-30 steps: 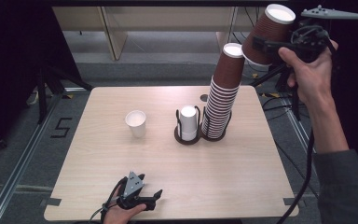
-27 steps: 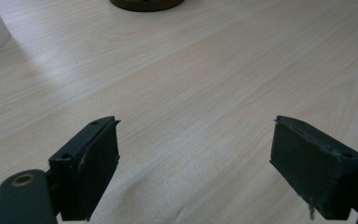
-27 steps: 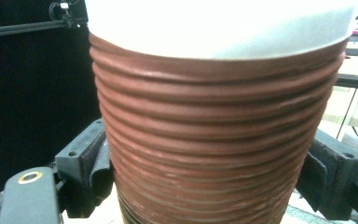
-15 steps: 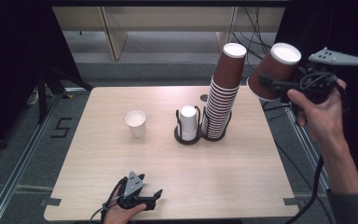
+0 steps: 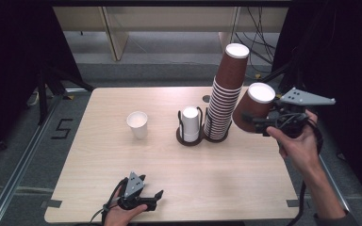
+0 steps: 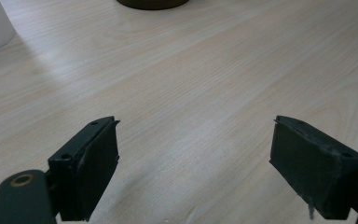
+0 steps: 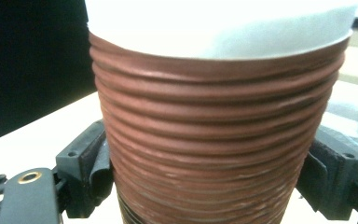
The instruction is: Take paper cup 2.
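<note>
My right gripper [image 5: 260,123] is shut on a brown ribbed paper cup [image 5: 253,107], held tilted in the air just right of the tall stack of brown cups [image 5: 225,96]. Up close, the same brown cup [image 7: 216,135] sits squeezed between my right gripper [image 7: 209,175] pads. A stack of white cups [image 5: 190,123] stands in a holder to the left of the brown stack. A single white cup [image 5: 137,124] stands alone further left. My left gripper [image 5: 156,198] rests open at the table's front edge; in its own view my left gripper [image 6: 196,175] has only bare wood between the jaws.
The wooden table [image 5: 122,155] has open surface between the cups and its front edge. Dark curtains flank both sides. Cables trail from each gripper. The brown stack leans slightly right, toward my right hand.
My right gripper has come down and to the right with the brown cup, from above the stack's top to beside its middle. The left gripper has stayed put.
</note>
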### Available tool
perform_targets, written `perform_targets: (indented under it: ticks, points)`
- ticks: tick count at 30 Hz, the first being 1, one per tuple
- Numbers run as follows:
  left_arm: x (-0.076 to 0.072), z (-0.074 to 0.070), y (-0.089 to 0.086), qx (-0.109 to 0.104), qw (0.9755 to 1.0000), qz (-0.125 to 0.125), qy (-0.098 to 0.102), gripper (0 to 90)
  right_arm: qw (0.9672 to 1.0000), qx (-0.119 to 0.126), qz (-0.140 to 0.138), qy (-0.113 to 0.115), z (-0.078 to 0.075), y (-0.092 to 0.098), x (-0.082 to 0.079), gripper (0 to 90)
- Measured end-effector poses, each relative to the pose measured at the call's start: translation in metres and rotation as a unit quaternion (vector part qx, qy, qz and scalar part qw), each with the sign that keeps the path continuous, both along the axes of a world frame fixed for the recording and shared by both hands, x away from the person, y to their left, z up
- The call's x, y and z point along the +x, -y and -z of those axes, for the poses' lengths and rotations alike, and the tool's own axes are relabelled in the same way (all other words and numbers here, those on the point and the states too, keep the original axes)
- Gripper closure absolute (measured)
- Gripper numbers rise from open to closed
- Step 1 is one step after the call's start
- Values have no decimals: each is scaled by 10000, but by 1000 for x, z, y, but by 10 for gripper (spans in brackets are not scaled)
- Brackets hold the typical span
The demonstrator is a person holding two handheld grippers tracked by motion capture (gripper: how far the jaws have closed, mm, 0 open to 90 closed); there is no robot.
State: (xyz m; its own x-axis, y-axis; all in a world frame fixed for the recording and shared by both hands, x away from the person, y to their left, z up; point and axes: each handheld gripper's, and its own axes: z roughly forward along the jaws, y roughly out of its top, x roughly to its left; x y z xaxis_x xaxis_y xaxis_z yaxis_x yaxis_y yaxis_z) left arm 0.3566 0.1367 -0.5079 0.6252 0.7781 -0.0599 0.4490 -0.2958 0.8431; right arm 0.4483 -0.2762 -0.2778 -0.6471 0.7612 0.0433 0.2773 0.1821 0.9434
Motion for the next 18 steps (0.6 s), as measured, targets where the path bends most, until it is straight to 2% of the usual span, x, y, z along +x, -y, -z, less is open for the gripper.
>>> perform_targets:
  ticks: [4,10,11,13,14,15,16,18]
  points:
    - [1,-1,0,-28,10000,14,36,147,9997,-70,-233,-62,22,-15,-5,168]
    - [1,-1,1,-43,10000,23,77,147,9986,-10,-503,-149,53,-33,-8,168]
    - [1,-1,1,-56,9999,11,105,147,9981,47,-553,-276,59,-38,-9,168]
    - [1,0,1,-57,9999,36,94,147,9978,16,-612,-261,67,-43,-9,168]
    - [1,0,1,-63,9999,23,105,147,9971,126,-674,-344,71,-46,-10,168]
    - [1,0,1,-60,9999,21,106,147,9971,82,-711,-242,76,-49,-9,169]
    - [1,-1,1,-43,9999,31,111,147,9968,165,-715,-321,78,-52,-10,168]
    - [1,0,2,-56,9999,24,124,147,9958,108,-833,-361,83,-56,-10,168]
